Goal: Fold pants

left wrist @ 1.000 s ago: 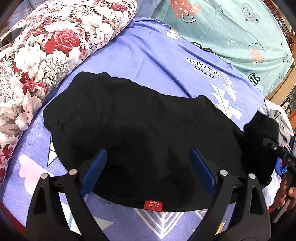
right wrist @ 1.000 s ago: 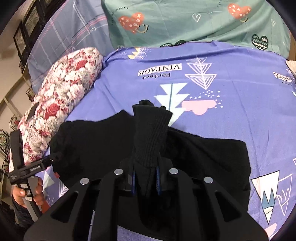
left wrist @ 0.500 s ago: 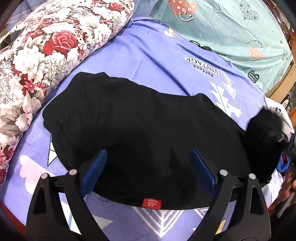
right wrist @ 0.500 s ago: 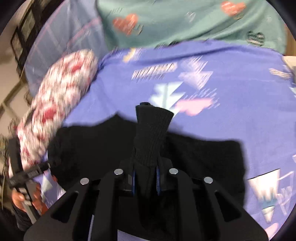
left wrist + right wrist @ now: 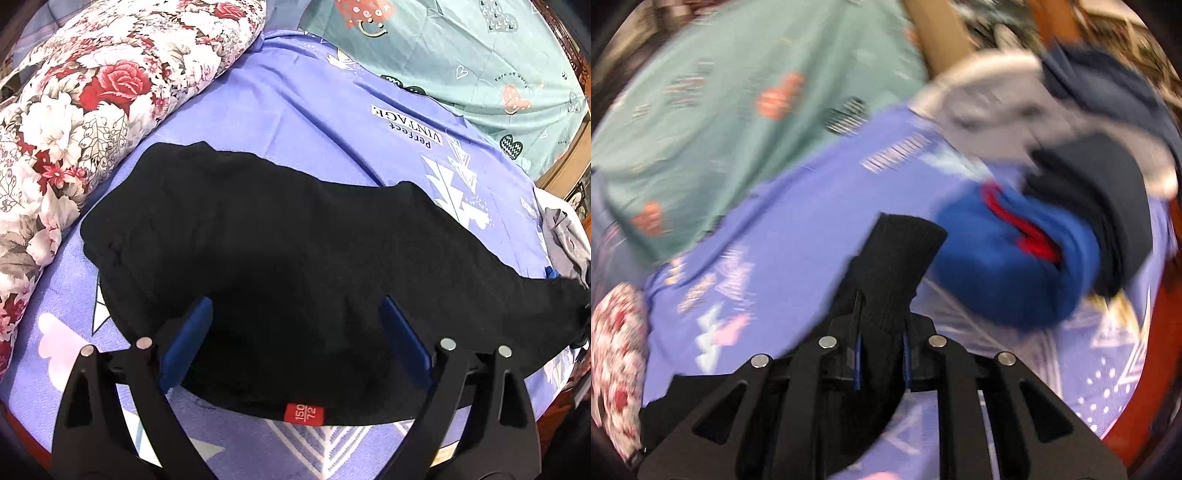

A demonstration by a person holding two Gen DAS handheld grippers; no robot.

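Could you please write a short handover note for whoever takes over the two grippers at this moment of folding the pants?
Left gripper: open, jaws wide, over the near edge of the black pants, gripping nothing.
Right gripper: shut on a ribbed end of the pants; its view is blurred.
The pants lie spread on the purple bedsheet, red size tag at the near edge.
Done: one end picked up.
Left: fold the pants and smooth them; no finished fold shows yet.
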